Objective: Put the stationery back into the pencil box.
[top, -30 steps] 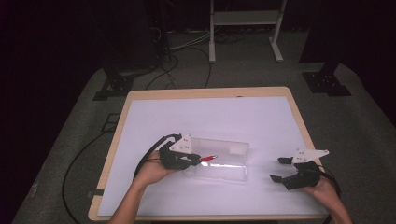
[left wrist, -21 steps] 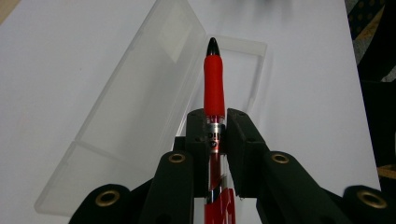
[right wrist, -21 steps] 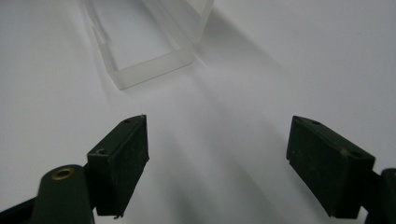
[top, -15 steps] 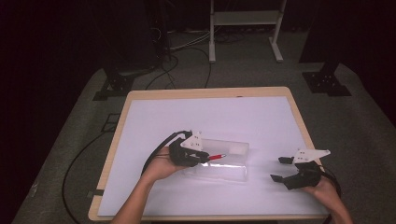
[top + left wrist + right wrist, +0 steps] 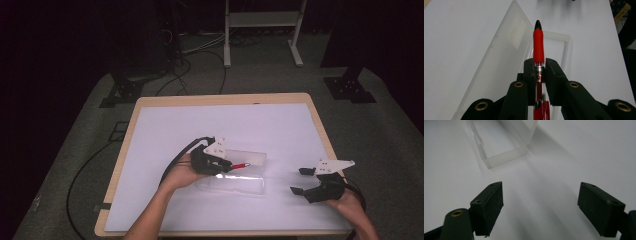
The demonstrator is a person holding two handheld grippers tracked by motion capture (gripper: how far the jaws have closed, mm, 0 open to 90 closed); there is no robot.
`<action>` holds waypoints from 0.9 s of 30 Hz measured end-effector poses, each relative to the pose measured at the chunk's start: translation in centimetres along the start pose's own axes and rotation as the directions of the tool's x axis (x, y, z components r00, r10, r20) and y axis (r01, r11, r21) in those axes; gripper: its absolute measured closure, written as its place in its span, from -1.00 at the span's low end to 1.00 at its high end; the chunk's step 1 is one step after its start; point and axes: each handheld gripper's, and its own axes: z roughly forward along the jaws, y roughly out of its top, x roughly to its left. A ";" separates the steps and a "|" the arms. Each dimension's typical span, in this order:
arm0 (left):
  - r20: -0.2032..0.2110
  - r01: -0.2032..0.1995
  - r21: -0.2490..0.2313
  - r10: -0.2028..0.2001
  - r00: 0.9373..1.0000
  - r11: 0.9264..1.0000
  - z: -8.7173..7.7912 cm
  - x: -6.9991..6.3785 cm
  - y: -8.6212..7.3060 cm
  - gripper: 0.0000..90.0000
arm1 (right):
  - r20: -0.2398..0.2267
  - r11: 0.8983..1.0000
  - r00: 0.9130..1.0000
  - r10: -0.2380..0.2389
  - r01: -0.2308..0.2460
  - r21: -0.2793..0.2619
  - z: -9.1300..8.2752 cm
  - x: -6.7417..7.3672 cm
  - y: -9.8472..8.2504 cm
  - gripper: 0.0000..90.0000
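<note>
My left gripper (image 5: 226,164) (image 5: 539,68) is shut on a red pen (image 5: 240,165) (image 5: 538,47) with a black tip, and holds it level over a clear plastic case (image 5: 245,175) (image 5: 506,57) that lies open on the white table (image 5: 260,125). The pen's tip points right, along the case's tray. At the table's front right, my right gripper (image 5: 299,180) (image 5: 540,207) stands open with nothing between its jaws, a short way from the case's near end (image 5: 504,152).
The table's wooden rim (image 5: 220,99) borders the white top. Cables (image 5: 85,170) trail off the left side onto grey floor. A white metal stand (image 5: 260,30) and dark stand bases (image 5: 350,87) are beyond the far edge.
My left gripper has carried the pen rightward, further over the open case. The right gripper has stayed in place.
</note>
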 end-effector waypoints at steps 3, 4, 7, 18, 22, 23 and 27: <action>0.008 -0.001 0.001 0.001 1.000 1.000 0.5 0.1 0.1 0.76 | 0.000 1.000 1.000 -0.002 0.002 -0.002 0.0 0.0 0.0 -0.56; 0.015 0.003 -0.002 -0.003 1.000 1.000 0.9 0.2 0.2 0.76 | -0.001 1.000 1.000 -0.003 0.003 -0.002 0.0 0.0 0.0 -0.56; 0.016 0.004 -0.008 -0.004 1.000 1.000 1.1 0.2 0.3 0.76 | -0.001 1.000 1.000 -0.001 0.001 -0.004 -0.1 -0.1 0.0 -0.56; 0.041 0.009 -0.015 -0.008 0.999 1.000 2.5 0.5 0.7 0.76 | -0.001 1.000 1.000 0.003 -0.003 -0.006 -0.2 -0.1 -0.1 -0.57; 0.044 0.008 -0.015 -0.007 0.999 1.000 2.9 0.5 0.9 0.76 | 0.000 1.000 1.000 0.003 -0.003 -0.008 -0.3 -0.2 -0.1 -0.57; 0.044 0.008 -0.015 -0.007 0.999 1.000 2.9 0.5 0.9 0.76 | 0.000 1.000 1.000 0.003 -0.003 -0.008 -0.3 -0.2 -0.1 -0.57; 0.056 0.006 -0.016 -0.005 0.998 1.000 3.3 0.4 0.9 0.76 | 0.001 1.000 1.000 0.003 -0.003 -0.008 -0.4 -0.2 -0.1 -0.56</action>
